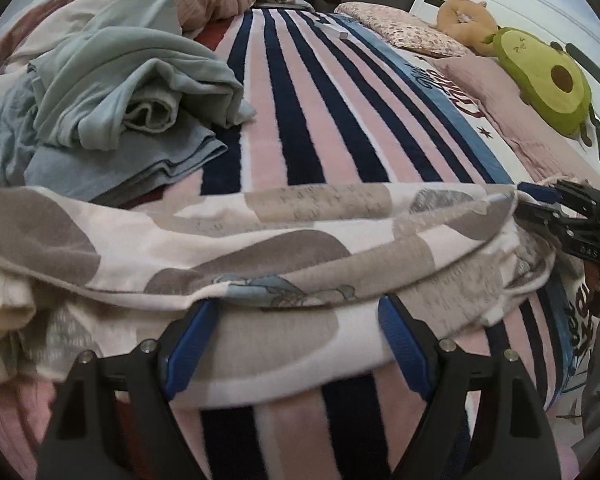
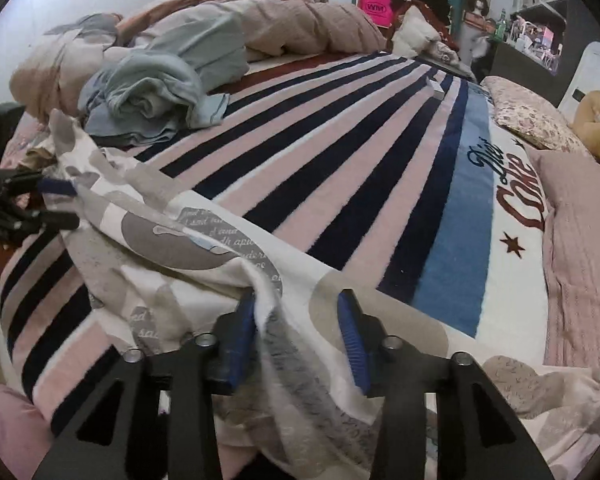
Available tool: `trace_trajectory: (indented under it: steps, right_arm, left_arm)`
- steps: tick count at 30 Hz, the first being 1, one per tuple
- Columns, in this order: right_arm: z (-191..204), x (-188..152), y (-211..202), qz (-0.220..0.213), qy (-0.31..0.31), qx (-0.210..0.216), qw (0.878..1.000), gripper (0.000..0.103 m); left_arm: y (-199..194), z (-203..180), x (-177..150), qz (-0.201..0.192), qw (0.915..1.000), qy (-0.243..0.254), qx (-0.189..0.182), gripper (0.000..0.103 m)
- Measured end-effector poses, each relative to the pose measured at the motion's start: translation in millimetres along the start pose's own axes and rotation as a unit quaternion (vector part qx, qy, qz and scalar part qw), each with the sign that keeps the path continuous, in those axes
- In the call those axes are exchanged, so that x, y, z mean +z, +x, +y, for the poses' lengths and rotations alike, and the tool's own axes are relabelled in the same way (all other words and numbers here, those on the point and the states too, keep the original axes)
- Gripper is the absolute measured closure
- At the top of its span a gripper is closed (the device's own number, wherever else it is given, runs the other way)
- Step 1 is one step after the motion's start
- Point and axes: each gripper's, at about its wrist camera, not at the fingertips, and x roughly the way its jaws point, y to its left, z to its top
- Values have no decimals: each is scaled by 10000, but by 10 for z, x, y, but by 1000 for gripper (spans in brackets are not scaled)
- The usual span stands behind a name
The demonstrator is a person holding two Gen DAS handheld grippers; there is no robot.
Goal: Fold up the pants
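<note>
The pants (image 1: 260, 240) are cream with grey and beige patches and small print. They lie bunched across the striped blanket (image 1: 300, 120). In the left wrist view my left gripper (image 1: 300, 316) is open, its blue pads either side of the pants' near edge. My right gripper (image 1: 540, 204) shows at the right edge, touching the waist end. In the right wrist view my right gripper (image 2: 296, 312) is open with a fold of the pants (image 2: 228, 248) lying between the fingers. My left gripper (image 2: 58, 204) shows at the far left by the cloth.
A heap of pale blue-grey clothes (image 1: 120, 92) lies on the left of the bed. A crumpled duvet (image 2: 260, 20) lies beyond it. Pillows (image 1: 400, 26) and an avocado plush (image 1: 548, 80) sit at the right. A small white box (image 2: 436, 88) rests on the blanket.
</note>
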Motion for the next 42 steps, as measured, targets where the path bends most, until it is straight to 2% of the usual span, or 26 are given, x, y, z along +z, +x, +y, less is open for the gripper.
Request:
trace_trajectory:
  steps: [5, 8, 13, 14, 15, 17, 18, 20, 23, 27, 31, 37, 39, 42]
  right_arm:
    - [-114, 39, -6, 13, 195, -28, 9998, 65]
    - [-209, 63, -8, 39, 420, 162, 9990, 64]
    - [-308, 60, 16, 109, 413, -113, 9990, 63]
    - [-331, 60, 23, 110, 415, -248, 9988, 63]
    - [-363, 66, 35, 93, 351, -589, 9976, 63]
    - [-415, 72, 41, 78, 227, -1011, 9946, 63]
    - [-448, 73, 19, 71, 247, -959, 9951, 63]
    - [-518, 56, -109, 41, 364, -537, 9979, 63]
    - [-536, -21, -316, 66, 189, -500, 9986, 60]
    - [-475, -237, -446, 471, -166, -470, 9976, 58]
    - [-388, -470, -380, 959, -372, -507, 9934, 59]
    - [-420, -659, -471, 1010, -267, -405, 9937, 59]
    - [-431, -712, -504, 1044, -278, -489, 9929, 60]
    - [-421, -796, -460, 1202, -661, -1288, 9821, 60]
  left_arm:
    - [124, 68, 234, -40, 9993, 78, 357, 23]
    - [197, 103, 349, -90, 9989, 101, 444, 23]
    - [385, 146, 533, -282, 9976, 4, 628, 23]
    - [419, 158, 567, -371, 9968, -16, 713, 23]
    - [458, 180, 602, -470, 9955, -44, 818, 23]
    - [491, 222, 654, -588, 9941, -143, 903, 23]
    - [464, 227, 661, -653, 9937, -178, 888, 23]
    - [337, 185, 631, -838, 9932, -67, 803, 23]
    - [110, 99, 533, -934, 9933, 151, 671, 23]
    - [-86, -29, 366, -818, 9959, 294, 263, 23]
    - [-95, -161, 198, -562, 9979, 317, -81, 23]
    - [40, -330, -8, -255, 9984, 485, -142, 23]
    - [80, -365, -52, -180, 9982, 546, -163, 23]
    - [120, -377, -34, -191, 9981, 567, -131, 23]
